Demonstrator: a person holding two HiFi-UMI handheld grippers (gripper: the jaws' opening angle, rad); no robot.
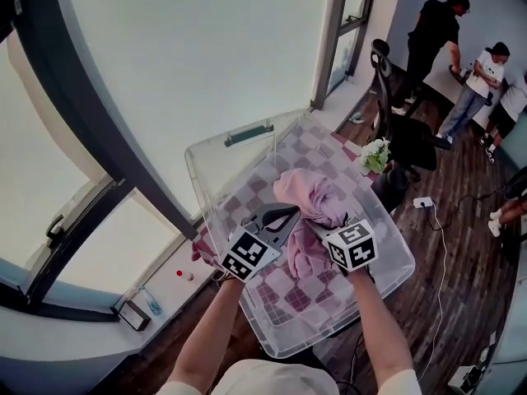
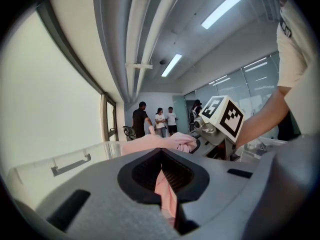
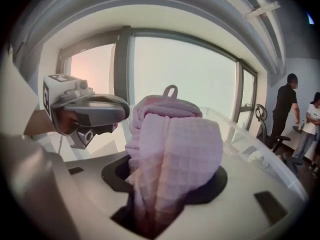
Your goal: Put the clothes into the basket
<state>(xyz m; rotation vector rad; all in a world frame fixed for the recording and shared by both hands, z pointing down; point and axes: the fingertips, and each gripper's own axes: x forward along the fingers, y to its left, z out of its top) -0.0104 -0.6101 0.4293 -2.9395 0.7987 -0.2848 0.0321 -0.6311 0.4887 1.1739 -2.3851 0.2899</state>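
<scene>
A pink waffle-weave garment hangs bunched over a clear plastic basket, held from two sides. My left gripper is shut on a thin fold of the garment. My right gripper is shut on a thick bunch of the same garment, which fills its jaws and hides the pads. In the left gripper view the right gripper is close by on the right. In the right gripper view the left gripper is just left of the cloth.
A pink and white checkered cloth lines the basket's bottom. A window sill runs on the left. To the right stand an office chair and a small plant. Several people stand at the far right.
</scene>
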